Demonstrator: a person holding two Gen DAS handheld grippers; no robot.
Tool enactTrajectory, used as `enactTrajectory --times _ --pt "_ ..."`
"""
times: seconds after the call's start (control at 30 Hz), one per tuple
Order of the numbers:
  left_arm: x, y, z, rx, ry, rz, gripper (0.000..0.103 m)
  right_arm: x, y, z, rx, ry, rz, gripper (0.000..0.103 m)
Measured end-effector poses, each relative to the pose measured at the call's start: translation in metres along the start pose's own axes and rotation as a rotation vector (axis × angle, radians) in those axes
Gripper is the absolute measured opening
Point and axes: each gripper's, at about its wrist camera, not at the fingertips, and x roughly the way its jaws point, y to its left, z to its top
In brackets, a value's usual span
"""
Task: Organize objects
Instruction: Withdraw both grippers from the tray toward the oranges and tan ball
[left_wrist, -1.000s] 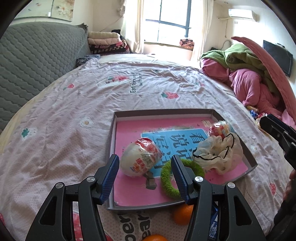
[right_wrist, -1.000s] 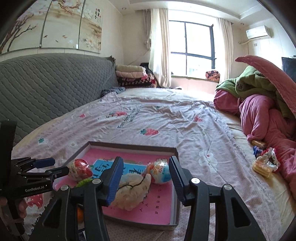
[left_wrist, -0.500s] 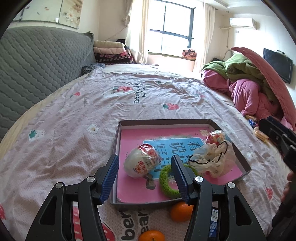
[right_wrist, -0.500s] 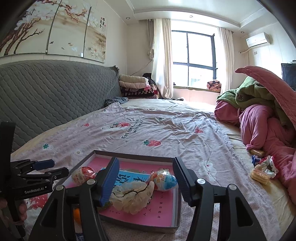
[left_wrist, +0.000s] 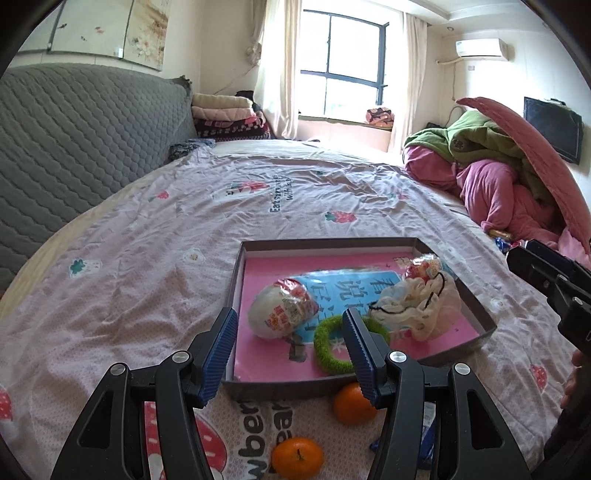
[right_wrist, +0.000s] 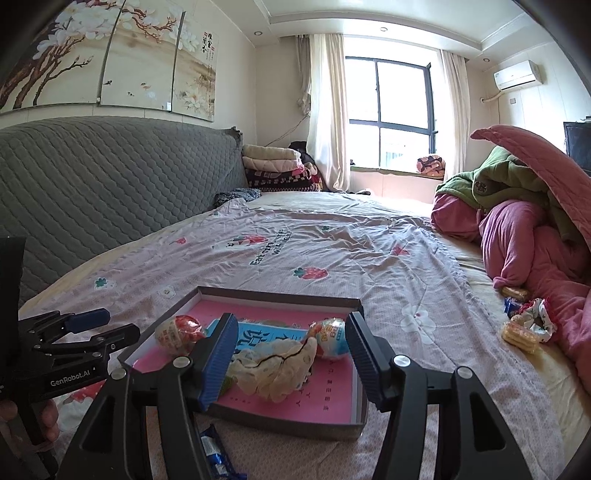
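Observation:
A shallow grey box (left_wrist: 325, 245) with a pink floor lies on the bed. In it are a red-and-white wrapped egg toy (left_wrist: 280, 308), a green fuzzy ring (left_wrist: 332, 350), a cream scrunchie (left_wrist: 417, 306) and a second wrapped egg (left_wrist: 423, 267). Two oranges (left_wrist: 352, 404) (left_wrist: 297, 458) lie on the sheet in front of the box. My left gripper (left_wrist: 288, 354) is open and empty, above the box's near edge. My right gripper (right_wrist: 290, 360) is open and empty, over the scrunchie (right_wrist: 277, 365) and beside the blue-and-white egg (right_wrist: 330, 338).
A blue snack packet (right_wrist: 216, 456) lies on the sheet before the box. Biscuit packets and wrappers (right_wrist: 524, 325) lie by the pink and green quilt pile (right_wrist: 535, 221) at right. A grey quilted headboard (right_wrist: 92, 192) runs along the left. Folded blankets (right_wrist: 277, 166) sit at the far end.
Both grippers have pulled back and risen, so the box looks smaller and the oranges show more fully. Both stay open and empty. The objects in the box have not moved.

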Motion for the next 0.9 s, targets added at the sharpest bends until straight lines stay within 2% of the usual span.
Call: enactTrajectory --times 0.9 --pt "-0.019 0.002 -0.04 0.004 0.059 0.026 0.061 -0.031 0.022 -0.038 -0.035 0.06 0.035 0.06"
